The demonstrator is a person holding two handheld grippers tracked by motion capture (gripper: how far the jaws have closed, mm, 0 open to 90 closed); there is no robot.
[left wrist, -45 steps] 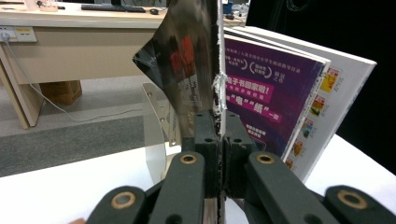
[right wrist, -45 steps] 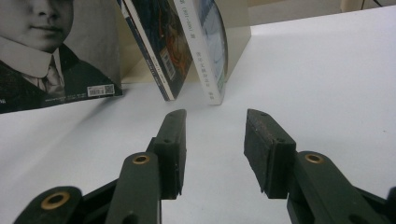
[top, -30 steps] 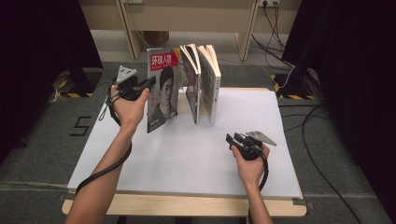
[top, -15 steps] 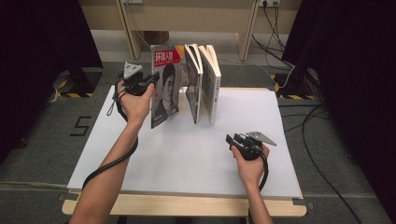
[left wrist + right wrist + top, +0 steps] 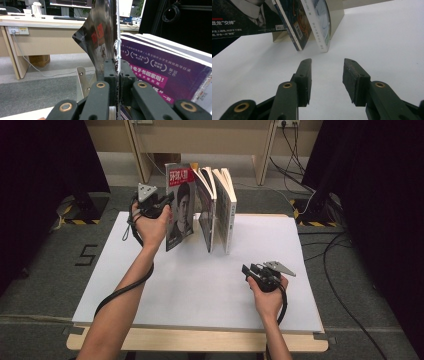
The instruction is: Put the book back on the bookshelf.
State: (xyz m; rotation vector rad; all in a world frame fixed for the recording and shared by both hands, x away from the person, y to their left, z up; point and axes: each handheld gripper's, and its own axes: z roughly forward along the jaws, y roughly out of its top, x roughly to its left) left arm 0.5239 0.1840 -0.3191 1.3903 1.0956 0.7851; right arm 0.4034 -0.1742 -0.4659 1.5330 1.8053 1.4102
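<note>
While my left fingers (image 5: 167,200) clamp the magazine's (image 5: 181,207) edge near the table's (image 5: 200,290) far edge, I should draw it straight away from the upright books (image 5: 220,210), keeping them standing. My right fingers (image 5: 325,75) wait open, empty.

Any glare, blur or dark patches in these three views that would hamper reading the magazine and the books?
High view: even light, sharp; black curtains at both sides. Left gripper view: glare washes out the cover of the magazine, clamped in the left gripper. Right gripper view: right gripper sharp, books softer, table bright.
</note>
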